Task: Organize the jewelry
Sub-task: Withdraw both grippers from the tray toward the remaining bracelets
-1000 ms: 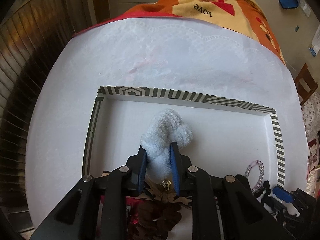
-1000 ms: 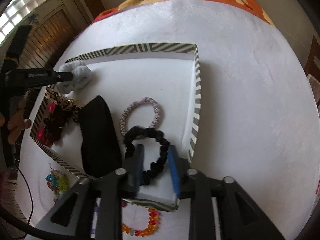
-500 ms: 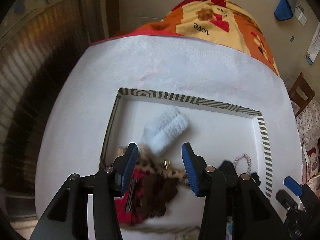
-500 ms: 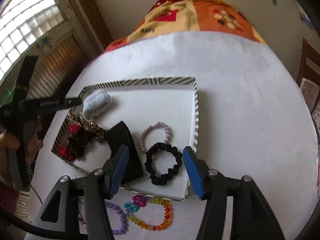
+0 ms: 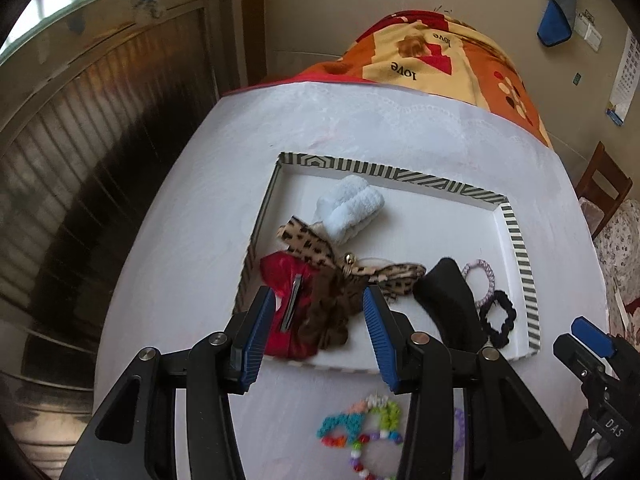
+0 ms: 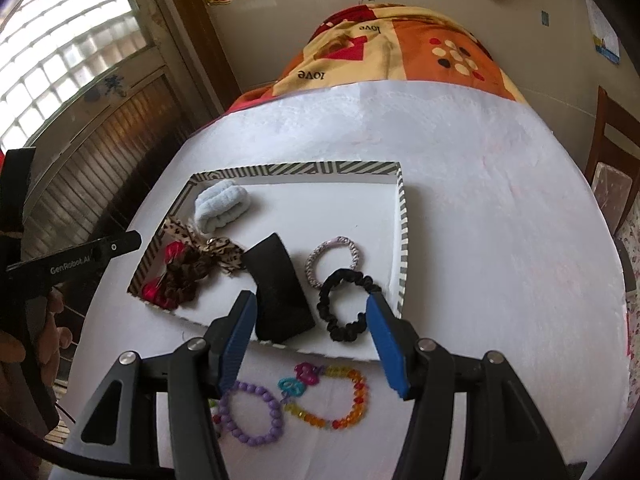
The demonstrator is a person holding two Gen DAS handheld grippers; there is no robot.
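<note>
A striped-rim white tray lies on the white table. In it lie a fluffy white band, a leopard-print bow, a red clip, a brown scrunchie, a black pouch, a pink-white hair tie and a black scrunchie. My left gripper is open and empty, raised above the tray's near edge. My right gripper is open and empty, raised above the near rim.
On the table in front of the tray lie a purple bead bracelet, an orange bead bracelet and a multicoloured bead bracelet. An orange patterned cloth hangs at the table's far end. A wooden chair stands at the right.
My left gripper let go of the fluffy white band and my right let go of the black scrunchie. Both opened, then pulled back and up from the tray.
</note>
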